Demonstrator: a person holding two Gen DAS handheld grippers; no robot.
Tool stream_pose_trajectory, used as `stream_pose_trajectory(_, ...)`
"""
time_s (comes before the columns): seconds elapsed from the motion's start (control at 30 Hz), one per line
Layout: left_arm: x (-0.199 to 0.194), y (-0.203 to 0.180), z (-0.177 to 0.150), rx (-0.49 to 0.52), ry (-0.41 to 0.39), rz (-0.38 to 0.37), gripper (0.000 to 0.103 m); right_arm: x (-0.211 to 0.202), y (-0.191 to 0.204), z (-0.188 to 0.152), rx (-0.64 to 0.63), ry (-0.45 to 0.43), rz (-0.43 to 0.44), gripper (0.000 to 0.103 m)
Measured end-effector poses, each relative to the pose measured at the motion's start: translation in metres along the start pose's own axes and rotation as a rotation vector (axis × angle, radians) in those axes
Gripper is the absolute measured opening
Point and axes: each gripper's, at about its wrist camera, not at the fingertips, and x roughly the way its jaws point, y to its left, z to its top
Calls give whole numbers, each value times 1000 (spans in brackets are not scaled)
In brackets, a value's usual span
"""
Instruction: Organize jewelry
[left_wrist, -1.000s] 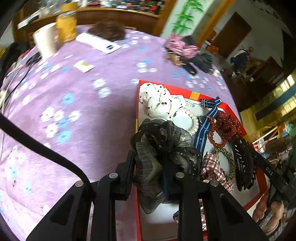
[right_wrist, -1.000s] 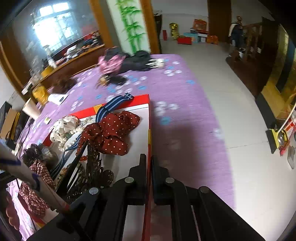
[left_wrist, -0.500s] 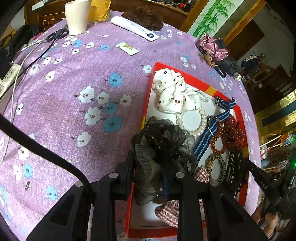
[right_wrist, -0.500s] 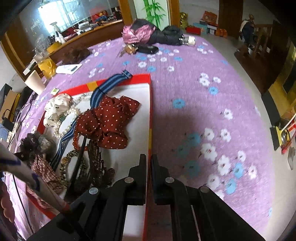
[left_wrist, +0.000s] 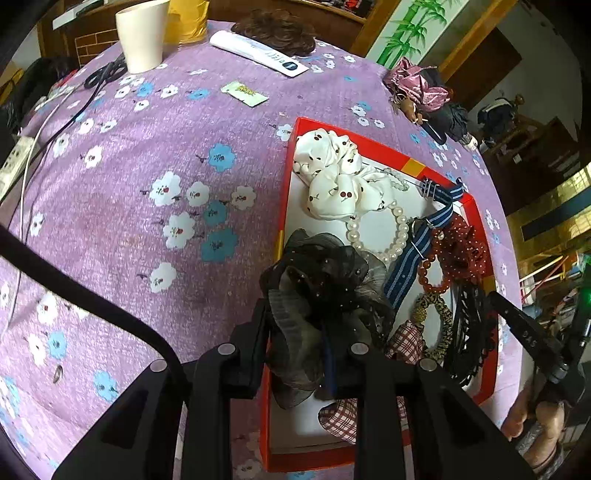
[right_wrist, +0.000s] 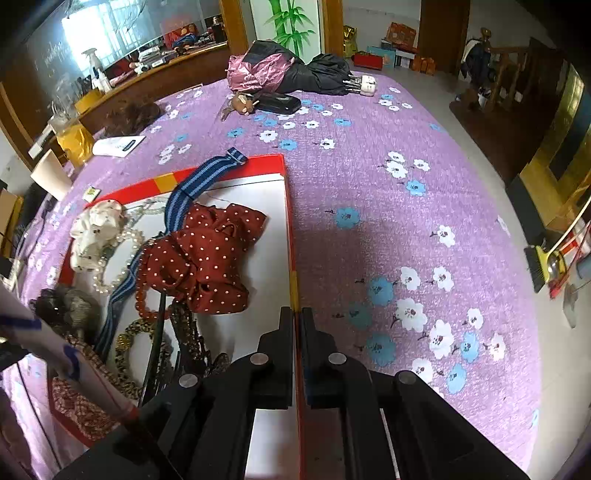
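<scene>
Left gripper (left_wrist: 303, 343): fingers pinched narrow on the black gauze scrunchie (left_wrist: 321, 295), lower centre of the left view, over the red tray's (left_wrist: 286, 206) left wall.
Right gripper (right_wrist: 296, 343): nearly closed, clamping the tray's thin right wall (right_wrist: 291, 236), bottom centre of the right view.
Tray contents: white cherry scrunchie (left_wrist: 332, 177), pearl bracelet (left_wrist: 376, 236), striped blue band (left_wrist: 417, 251), red dotted scrunchie (right_wrist: 207, 266).
Left view only: cream cup (left_wrist: 142, 35) at upper left on the worktop (left_wrist: 147, 229).
Right view only: folded umbrellas (right_wrist: 291, 74) at the top.
</scene>
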Motion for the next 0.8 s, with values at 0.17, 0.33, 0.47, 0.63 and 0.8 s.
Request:
stream_pose_trajectory(0.17, -2, -3, -7, 3, -6, -6, 24, 3, 2, 7, -24, 8, -26, 4)
stream_pose_trajectory(0.33, -11, 0, -9, -19, -5, -24, 32, -3, 0, 10, 0, 3, -20, 11)
stream_pose_trajectory(0.47, -31, 0, -10, -7, -46, -23, 40, -25, 2, 9, 18, -45, -18, 35)
stream_pose_trajectory(0.63, -54, 1, -14, 35, -87, 16, 41, -46, 10, -7, 20, -54, -10, 39)
stream_pose_trajectory(0.8, -80, 7, -25, 88, -176, 119, 49, -46, 16, -32, -14, -31, -98, 43)
